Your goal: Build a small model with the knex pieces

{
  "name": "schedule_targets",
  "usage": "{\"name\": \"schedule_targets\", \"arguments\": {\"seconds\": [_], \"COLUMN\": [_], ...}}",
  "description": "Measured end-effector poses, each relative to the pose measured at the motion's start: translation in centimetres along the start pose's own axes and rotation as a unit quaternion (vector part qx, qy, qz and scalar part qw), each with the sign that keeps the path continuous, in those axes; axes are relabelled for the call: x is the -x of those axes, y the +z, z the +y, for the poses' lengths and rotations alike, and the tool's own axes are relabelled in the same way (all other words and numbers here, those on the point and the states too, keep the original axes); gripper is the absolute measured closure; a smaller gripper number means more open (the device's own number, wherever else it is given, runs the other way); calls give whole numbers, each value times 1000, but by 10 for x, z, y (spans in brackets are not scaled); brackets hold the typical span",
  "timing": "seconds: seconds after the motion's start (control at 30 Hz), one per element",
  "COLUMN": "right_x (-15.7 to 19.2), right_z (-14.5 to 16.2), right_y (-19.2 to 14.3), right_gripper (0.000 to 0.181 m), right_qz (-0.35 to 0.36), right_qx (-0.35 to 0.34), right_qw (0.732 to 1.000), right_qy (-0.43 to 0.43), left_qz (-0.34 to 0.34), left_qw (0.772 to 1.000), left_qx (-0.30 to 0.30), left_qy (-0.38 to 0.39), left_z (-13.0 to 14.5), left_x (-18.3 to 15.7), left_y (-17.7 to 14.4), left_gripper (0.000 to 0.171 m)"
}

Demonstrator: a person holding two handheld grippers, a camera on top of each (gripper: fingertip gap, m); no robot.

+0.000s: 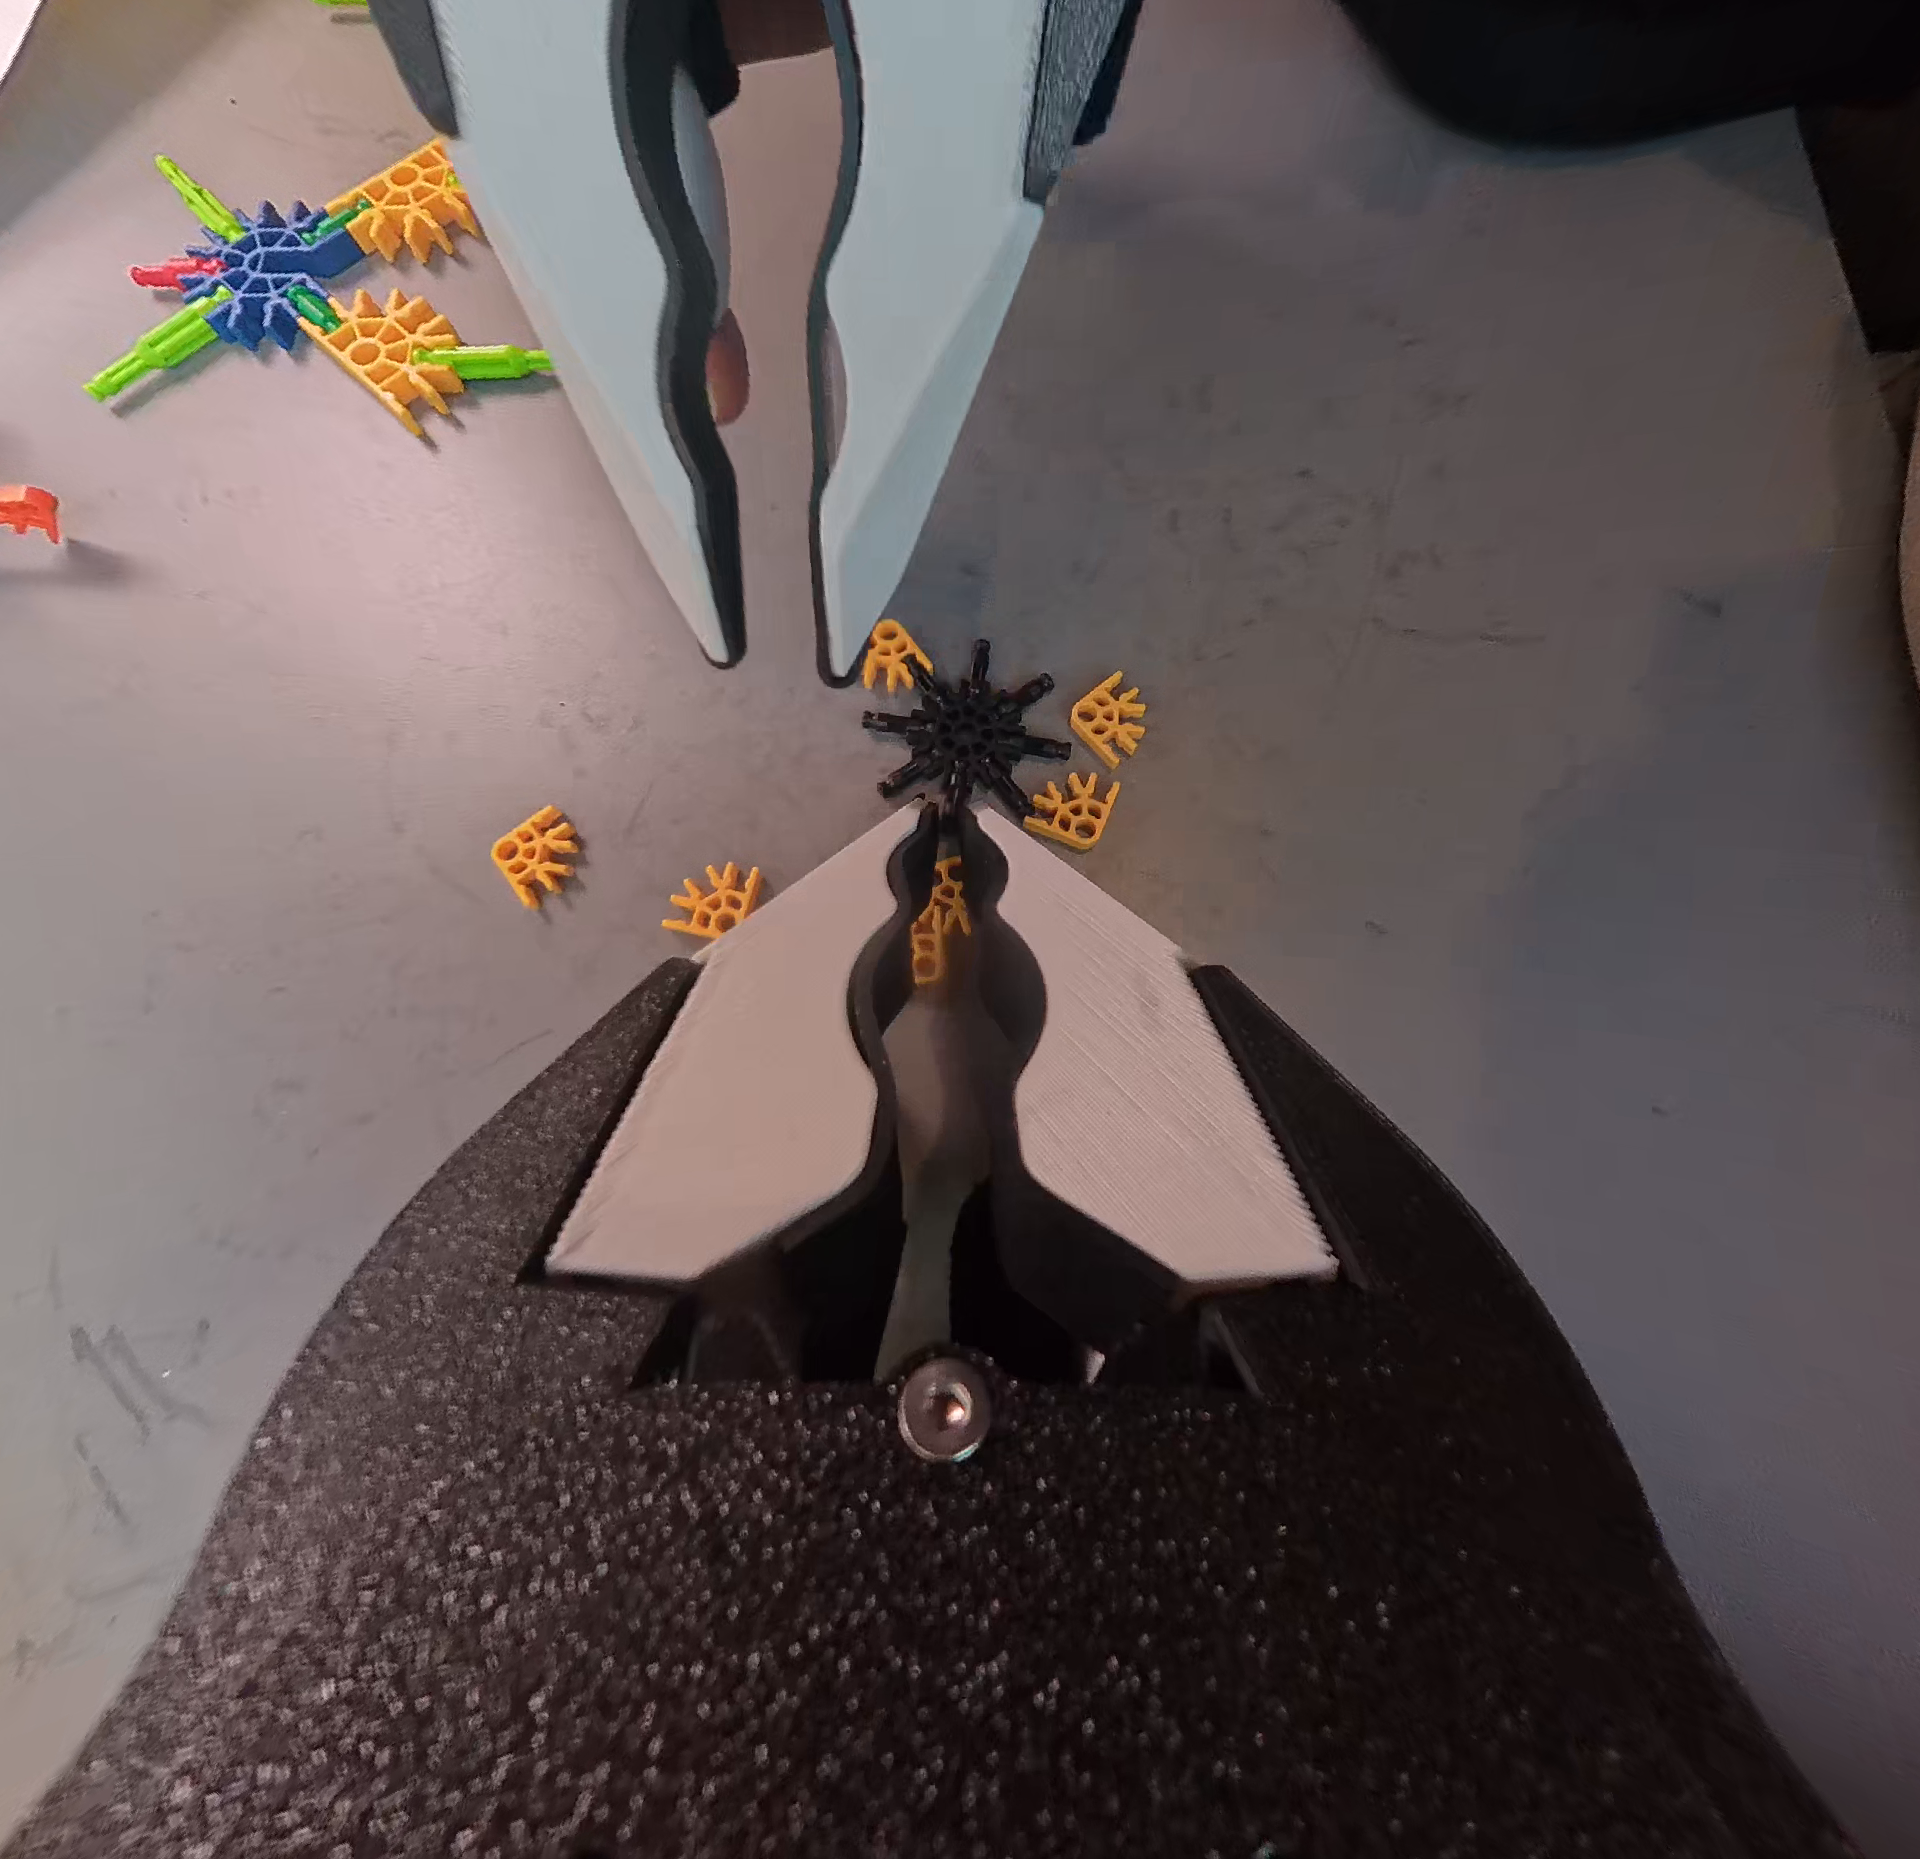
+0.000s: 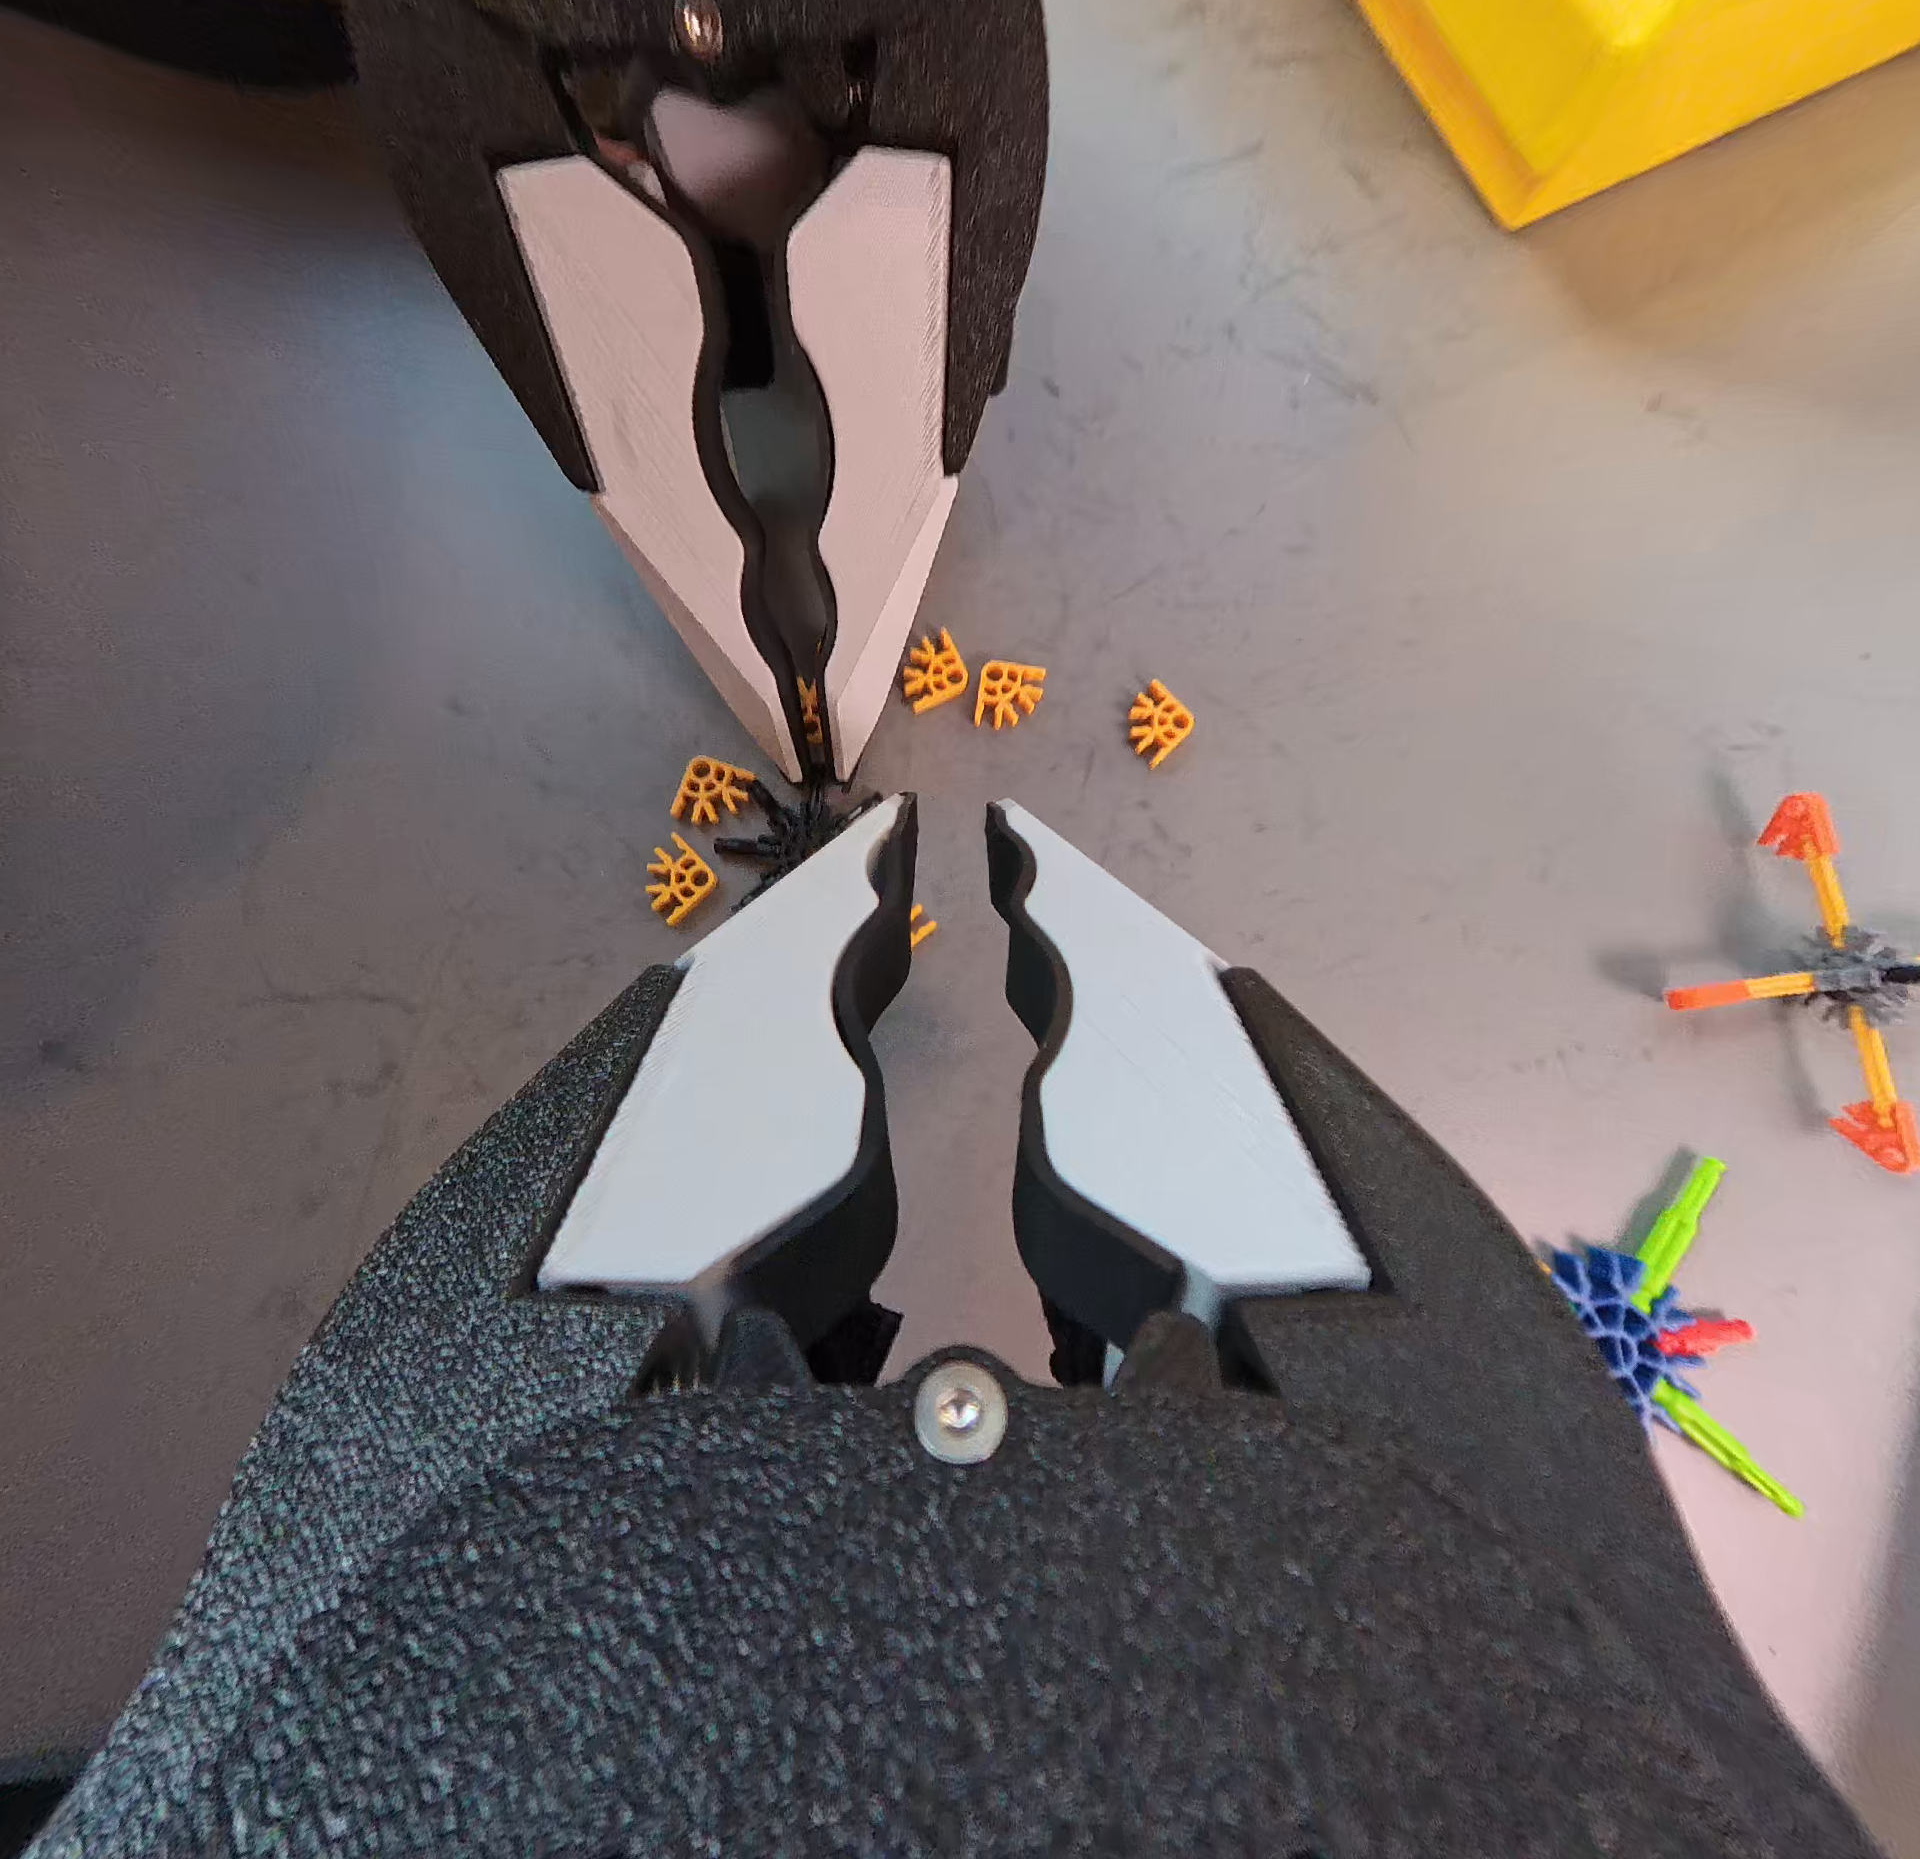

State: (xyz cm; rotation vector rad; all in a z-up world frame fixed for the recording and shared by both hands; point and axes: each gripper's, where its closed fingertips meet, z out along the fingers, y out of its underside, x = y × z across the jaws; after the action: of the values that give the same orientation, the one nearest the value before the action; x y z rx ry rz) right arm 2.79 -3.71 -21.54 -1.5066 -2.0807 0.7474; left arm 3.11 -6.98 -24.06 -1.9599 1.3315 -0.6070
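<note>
My left gripper (image 1: pixel 945 820) is shut on a yellow connector (image 1: pixel 940 921), whose front end meets one rod of a black star-shaped hub with short rods (image 1: pixel 961 734) lying on the grey table. In the right wrist view the left gripper (image 2: pixel 821 770) comes in from the top with that connector (image 2: pixel 810 713) between its tips. My right gripper (image 2: pixel 951 807) is open and empty. Its left finger covers part of the black hub (image 2: pixel 774 838). In the left wrist view the right gripper (image 1: pixel 779 656) hangs just beyond the hub. Loose yellow connectors (image 1: pixel 1110 716) (image 2: pixel 677 879) lie around the hub.
A blue hub with green rods and yellow connectors (image 1: pixel 275 261) (image 2: pixel 1631 1321) lies to the side. A grey hub with orange rods and red ends (image 2: pixel 1849 978) and a yellow box (image 2: pixel 1621 53) are on the right. A red piece (image 1: pixel 29 510) lies at the left edge. One gripper's finger ends stand about 4 cm off the other's.
</note>
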Motion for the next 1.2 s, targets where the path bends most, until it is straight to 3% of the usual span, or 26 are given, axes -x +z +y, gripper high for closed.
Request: {"name": "schedule_targets", "arguments": {"seconds": [0.17, 0.47, 0.6, 0.8, 1.2], "right_x": [-15, -47, -45, -37, -28], "right_z": [-31, -42, -39, -11, 2], "right_y": [-22, -49, -35, -10, 8], "right_gripper": [161, 163, 164, 165, 165], "right_qz": [-15, -22, -39, -77, -66], "right_qx": [-147, -271, -252, -119, -76], "right_qw": [988, 955, 960, 988, 994], "right_qy": [42, 119, 114, 54, 36], "left_qz": [1, -24, -39, -51, -50], "left_qw": [1000, 998, 998, 997, 997], "left_qx": [-5, -48, -36, -35, -12], "left_qy": [-6, -26, -32, -55, -54], "left_z": [1, -9, 1, 9, 9], "left_x": [1, 16, 26, 38, 46], "left_y": [-4, -27, -29, -29, -15], "left_gripper": [161, 160, 158, 154, 152]}}
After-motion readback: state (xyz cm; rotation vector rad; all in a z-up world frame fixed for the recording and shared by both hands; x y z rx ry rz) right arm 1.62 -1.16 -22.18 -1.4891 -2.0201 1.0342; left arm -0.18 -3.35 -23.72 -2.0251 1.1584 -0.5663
